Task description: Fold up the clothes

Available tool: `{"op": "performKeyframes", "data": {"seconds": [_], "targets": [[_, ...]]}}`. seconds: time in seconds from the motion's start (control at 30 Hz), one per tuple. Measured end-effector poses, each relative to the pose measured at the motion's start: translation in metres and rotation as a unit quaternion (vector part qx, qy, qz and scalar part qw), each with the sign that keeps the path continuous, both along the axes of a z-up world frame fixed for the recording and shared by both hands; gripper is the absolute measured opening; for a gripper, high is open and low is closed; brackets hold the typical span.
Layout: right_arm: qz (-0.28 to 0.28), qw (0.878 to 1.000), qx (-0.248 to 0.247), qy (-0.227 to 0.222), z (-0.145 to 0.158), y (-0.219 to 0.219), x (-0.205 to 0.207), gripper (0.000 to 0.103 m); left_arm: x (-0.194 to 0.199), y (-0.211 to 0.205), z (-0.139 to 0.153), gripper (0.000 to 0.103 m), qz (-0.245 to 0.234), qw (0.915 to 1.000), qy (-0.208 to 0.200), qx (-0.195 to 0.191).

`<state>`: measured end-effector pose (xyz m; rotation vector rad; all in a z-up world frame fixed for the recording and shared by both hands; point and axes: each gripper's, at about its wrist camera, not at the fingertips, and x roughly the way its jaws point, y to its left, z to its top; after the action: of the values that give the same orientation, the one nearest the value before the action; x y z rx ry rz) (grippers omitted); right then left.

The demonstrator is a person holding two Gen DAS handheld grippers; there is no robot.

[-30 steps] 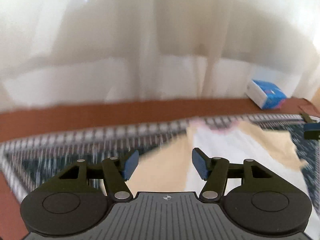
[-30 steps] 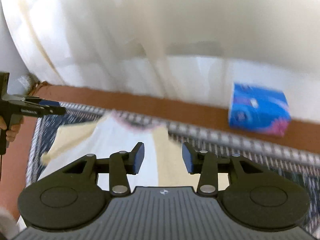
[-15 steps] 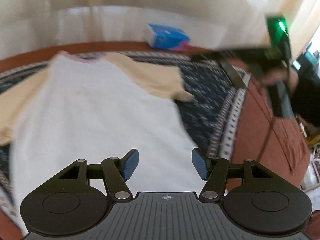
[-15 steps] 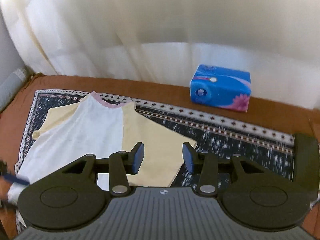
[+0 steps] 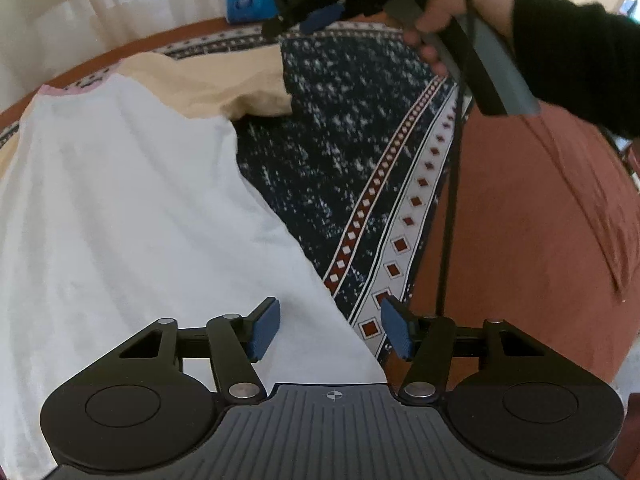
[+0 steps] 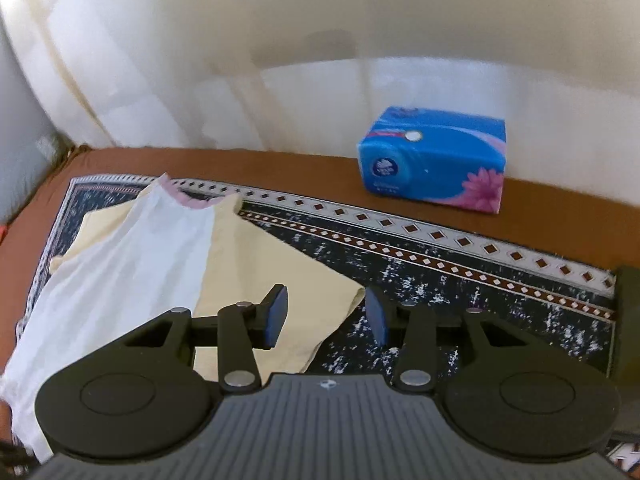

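My left gripper [image 5: 329, 330] dropped nearer shirt [image 5: 120, 208] hem corner, fingers apart, corner between them. Right gripper [image 6: 323, 316] fingers apart over yellow sleeve [image 6: 288, 280].

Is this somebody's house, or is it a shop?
Probably a room in someone's house: a patterned rug is spread out with a shirt lying on it, pale curtains hang behind, and a tissue box sits nearby.

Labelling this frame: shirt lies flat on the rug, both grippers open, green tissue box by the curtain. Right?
One thing is off: the tissue box is blue, not green, as the right wrist view shows. The rest stands: the shirt lies flat on the rug, and the left gripper and right gripper are open.
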<state>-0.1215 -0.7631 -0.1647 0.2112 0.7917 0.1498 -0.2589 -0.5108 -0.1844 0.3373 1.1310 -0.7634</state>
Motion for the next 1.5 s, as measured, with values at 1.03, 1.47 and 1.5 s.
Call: {"op": "performKeyframes", "data": {"seconds": [1.03, 1.47, 1.5], "targets": [[-0.017, 0.998, -0.041, 0.046, 0.023, 0.025, 0.034, 0.001, 0.033, 0.051, 0.011, 0.000, 0.053, 0.9912, 0.061, -0.105], [-0.031, 0.999, 0.008, 0.026, 0.055, 0.043, 0.026, 0.001, 0.043, 0.102, 0.026, 0.000, 0.095, 0.9783, 0.078, -0.167], [-0.021, 1.000, 0.008, 0.020, 0.062, 0.051, 0.029, 0.001, 0.045, 0.109, 0.027, 0.000, 0.102, 0.9776, 0.076, -0.168]]}}
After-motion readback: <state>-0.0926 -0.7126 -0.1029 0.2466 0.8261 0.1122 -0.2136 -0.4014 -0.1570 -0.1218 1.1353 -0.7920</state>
